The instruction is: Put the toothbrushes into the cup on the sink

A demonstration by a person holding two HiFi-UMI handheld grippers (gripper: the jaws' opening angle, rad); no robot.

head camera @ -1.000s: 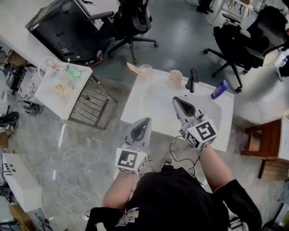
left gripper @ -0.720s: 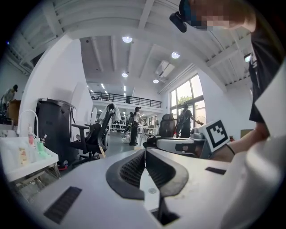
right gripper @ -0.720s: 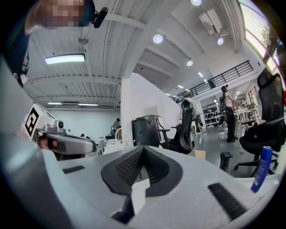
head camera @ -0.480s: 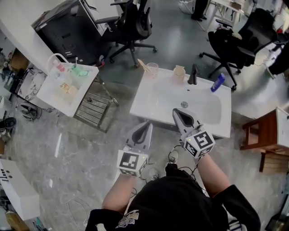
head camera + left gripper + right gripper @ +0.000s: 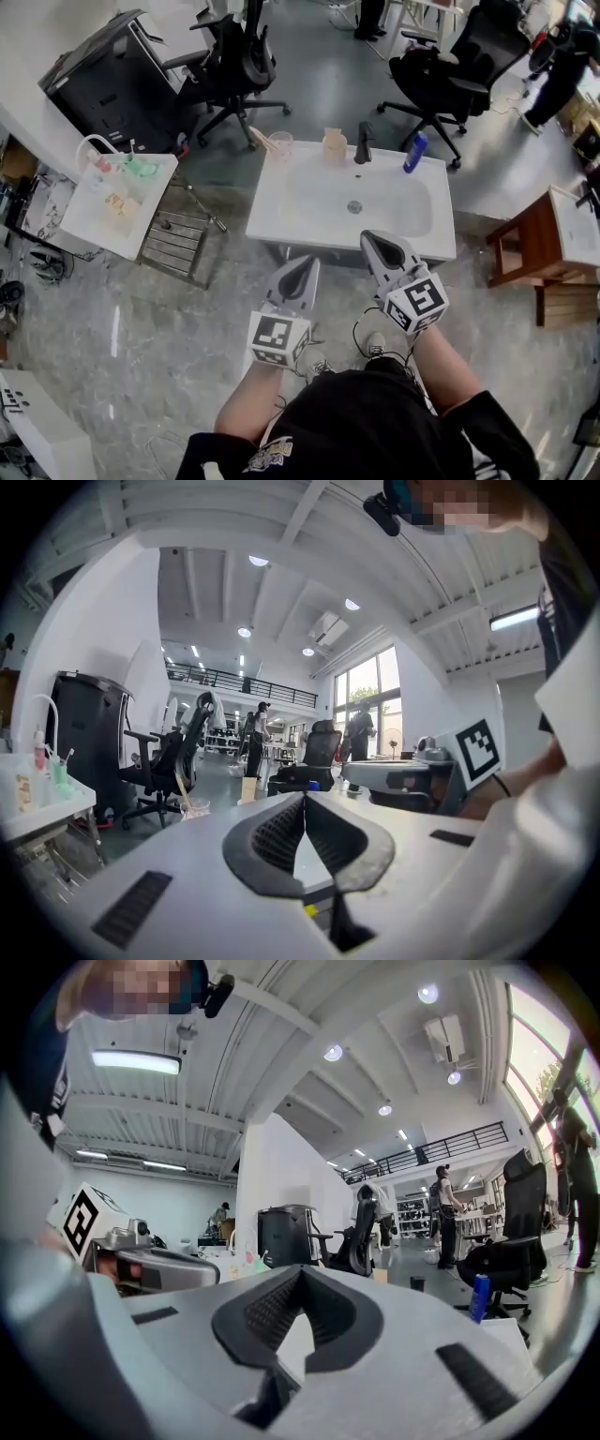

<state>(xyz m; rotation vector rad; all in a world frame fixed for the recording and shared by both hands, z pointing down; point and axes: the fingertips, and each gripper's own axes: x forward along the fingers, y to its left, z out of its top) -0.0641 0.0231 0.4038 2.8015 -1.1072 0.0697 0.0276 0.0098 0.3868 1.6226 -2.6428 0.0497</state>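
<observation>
Sink (image 5: pixel 352 202) is drifting farther off — the left gripper (image 5: pixel 306 264) and right gripper (image 5: pixel 371 239) are pulling back, fingers (image 5: pixel 272 838) clenched on nothing, so the job is waiting.

A blue bottle (image 5: pixel 414 152) stands near a black faucet (image 5: pixel 364 143); a black office chair (image 5: pixel 234 66) stands beyond.

Bright, even indoor light, round white ceiling lamps (image 5: pixel 258 561) glowing above the dark ribbed fingers (image 5: pixel 272 841) of the left gripper (image 5: pixel 303 799), tall glass windows (image 5: pixel 370 691) glaring right of them, fisheye bending, black vignetted corners.
</observation>
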